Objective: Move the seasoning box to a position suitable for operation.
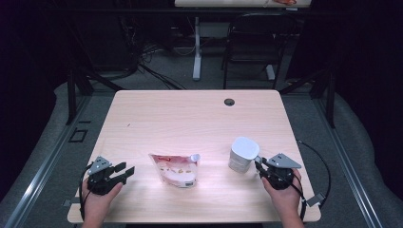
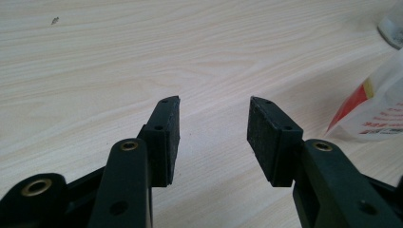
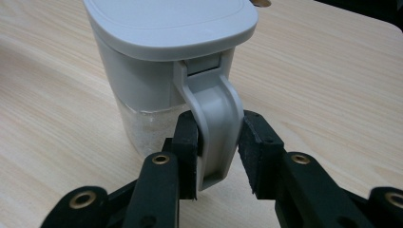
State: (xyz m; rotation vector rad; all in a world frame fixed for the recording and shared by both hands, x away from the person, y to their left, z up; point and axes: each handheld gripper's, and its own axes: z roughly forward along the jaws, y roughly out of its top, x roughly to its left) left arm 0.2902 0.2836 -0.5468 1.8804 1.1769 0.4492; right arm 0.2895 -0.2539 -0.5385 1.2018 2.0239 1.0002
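Pale wood bench [image 1: 190, 114], dark room behind, a chair at twelve o'clock beyond the far edge. Jug [image 1: 243, 154] with a grey lid stands upright at about four o'clock from the bench's middle, its handle [image 3: 215, 128] turned toward me. My right fingers [image 3: 217, 147] straddle that handle, one pad on each side, touching or very nearly so; I judge them closing on it rather than clamped hard. Handle's long axis runs up and down, square across my grip. Left fingers [image 2: 214, 135] spread wide, holding nothing, low over bare wood. Pouch [image 1: 177, 168], white and red with a spout cap, lies flat between my hands, at two o'clock from the left fingers, near but apart. Left hand is the nearer one to it.
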